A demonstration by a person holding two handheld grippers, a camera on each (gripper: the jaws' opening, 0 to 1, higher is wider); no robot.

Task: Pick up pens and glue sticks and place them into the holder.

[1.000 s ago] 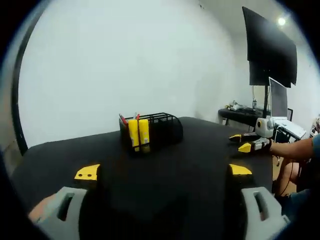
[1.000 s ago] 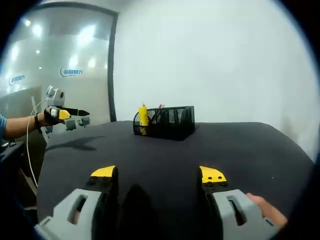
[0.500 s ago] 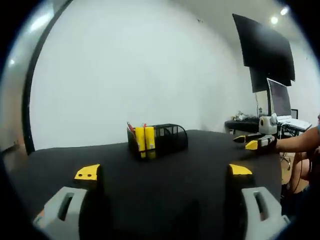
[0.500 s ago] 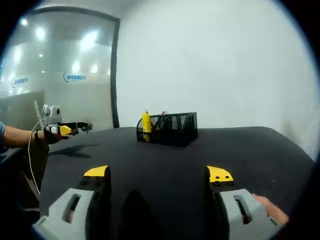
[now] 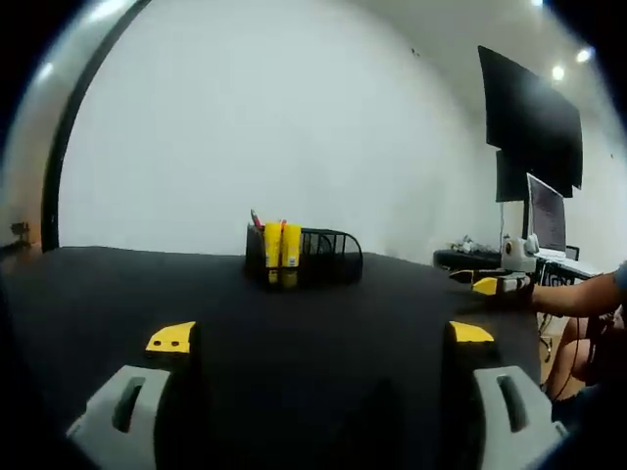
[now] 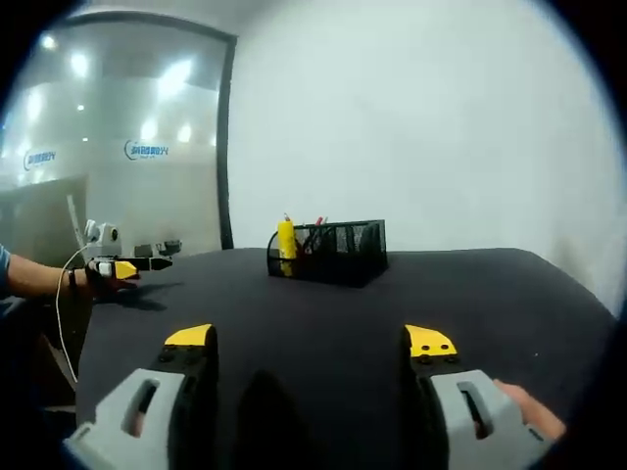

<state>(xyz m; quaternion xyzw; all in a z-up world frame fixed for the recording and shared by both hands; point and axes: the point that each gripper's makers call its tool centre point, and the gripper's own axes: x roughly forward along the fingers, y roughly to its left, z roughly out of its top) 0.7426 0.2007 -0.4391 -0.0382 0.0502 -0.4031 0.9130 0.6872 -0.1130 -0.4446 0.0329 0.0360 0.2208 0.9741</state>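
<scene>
Since both your grippers hang spread and empty, note the mesh holder [image 6: 328, 251] mid-table [image 6: 470, 294], yellow glue sticks [image 5: 280, 253] and pens [image 6: 313, 223] upright inside; they look light, stiff and slick, so pinch them mid-barrel.

Pretty plain setup: a black desk [image 6: 470, 294] with a black mesh holder [image 6: 333, 251] standing on it near the far edge, yellow glue sticks [image 5: 281, 253] upright inside.
</scene>
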